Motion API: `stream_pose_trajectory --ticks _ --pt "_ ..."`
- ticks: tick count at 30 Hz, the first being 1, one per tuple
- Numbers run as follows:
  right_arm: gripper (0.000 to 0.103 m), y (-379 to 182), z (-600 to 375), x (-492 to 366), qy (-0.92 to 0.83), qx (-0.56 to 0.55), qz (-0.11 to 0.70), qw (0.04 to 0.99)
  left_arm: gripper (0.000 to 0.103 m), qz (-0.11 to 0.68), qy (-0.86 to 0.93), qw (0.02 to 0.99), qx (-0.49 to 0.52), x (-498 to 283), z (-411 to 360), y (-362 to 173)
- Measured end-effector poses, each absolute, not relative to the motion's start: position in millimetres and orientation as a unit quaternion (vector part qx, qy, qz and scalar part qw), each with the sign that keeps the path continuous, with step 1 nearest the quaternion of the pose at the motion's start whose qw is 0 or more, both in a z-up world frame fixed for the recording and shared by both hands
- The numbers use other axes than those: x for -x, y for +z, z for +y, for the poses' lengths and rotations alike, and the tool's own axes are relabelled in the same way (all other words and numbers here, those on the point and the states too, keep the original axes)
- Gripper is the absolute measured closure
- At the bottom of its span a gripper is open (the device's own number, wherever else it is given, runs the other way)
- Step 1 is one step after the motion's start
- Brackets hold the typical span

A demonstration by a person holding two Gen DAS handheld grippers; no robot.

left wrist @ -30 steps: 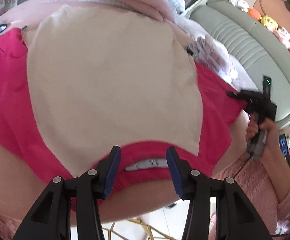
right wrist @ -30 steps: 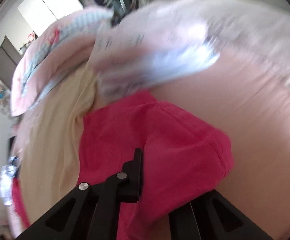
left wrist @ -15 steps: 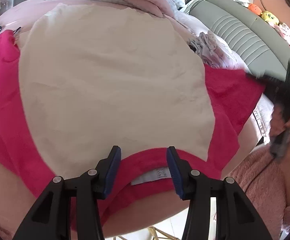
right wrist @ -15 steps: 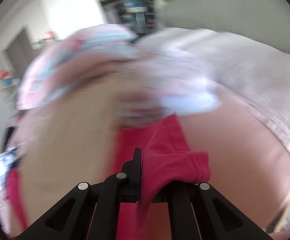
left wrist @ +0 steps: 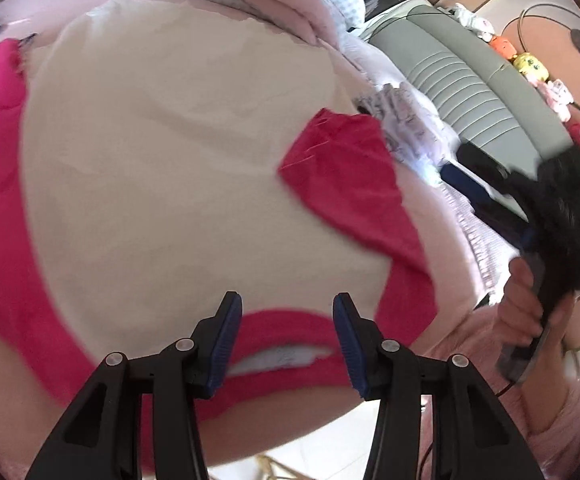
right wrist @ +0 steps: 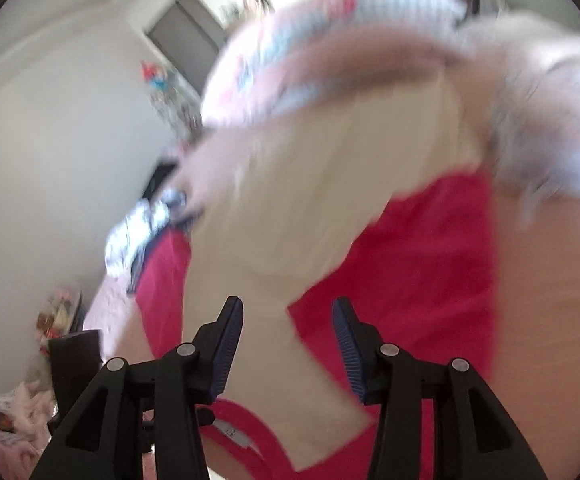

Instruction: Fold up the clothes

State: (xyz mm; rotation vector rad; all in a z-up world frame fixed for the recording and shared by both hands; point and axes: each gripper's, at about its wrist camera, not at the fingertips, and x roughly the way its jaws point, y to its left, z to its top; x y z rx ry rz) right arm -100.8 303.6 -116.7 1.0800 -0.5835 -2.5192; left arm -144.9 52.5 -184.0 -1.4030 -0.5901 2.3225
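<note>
While the red shirt (left wrist: 354, 200) lies folded, both tongs (left (left wrist: 287, 338), right (right wrist: 287, 340)) gape empty.

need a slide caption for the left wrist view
Open left tongs above a pink shirt's collar, cream board on top, one sleeve folded over.

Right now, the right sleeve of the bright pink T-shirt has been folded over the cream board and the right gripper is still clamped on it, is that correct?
Not quite. The sleeve of the bright pink T-shirt does lie folded over the cream board, but the right gripper is open with nothing between its blue pads; the right wrist view shows this.
</note>
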Motion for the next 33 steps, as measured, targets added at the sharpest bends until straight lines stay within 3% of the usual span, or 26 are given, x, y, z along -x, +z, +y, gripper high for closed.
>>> stream_pose_trajectory --ticks 3,13,19,24,29,32,33 --pt "0.054 -128 340 86 -0.894 -0.388 -0.211 0.078 0.059 -0.234 0.816 0.189 0.493 158 67 -189" --pt "0.054 -170 365 79 -0.872 -0.45 -0.191 0.027 0.06 -0.314 0.79 0.21 0.482 196 116 -210" --pt "0.056 -189 326 86 -0.866 -0.493 -0.077 0.046 0.06 -0.308 0.811 0.189 0.46 209 130 -207" --pt "0.054 -190 322 58 -0.856 -0.516 0.027 0.011 0.065 -0.193 0.84 0.183 0.473 234 143 -203" --pt "0.054 -172 358 36 -0.868 -0.49 0.003 -0.079 0.065 -0.127 0.834 0.207 0.496 225 151 -191" --pt "0.053 -153 353 28 -0.895 -0.444 -0.047 -0.018 0.065 -0.093 0.833 0.245 0.488 193 164 -189" --pt "0.054 -156 341 29 -0.893 -0.449 -0.027 -0.002 0.065 -0.076 0.835 0.244 0.487 183 169 -192"
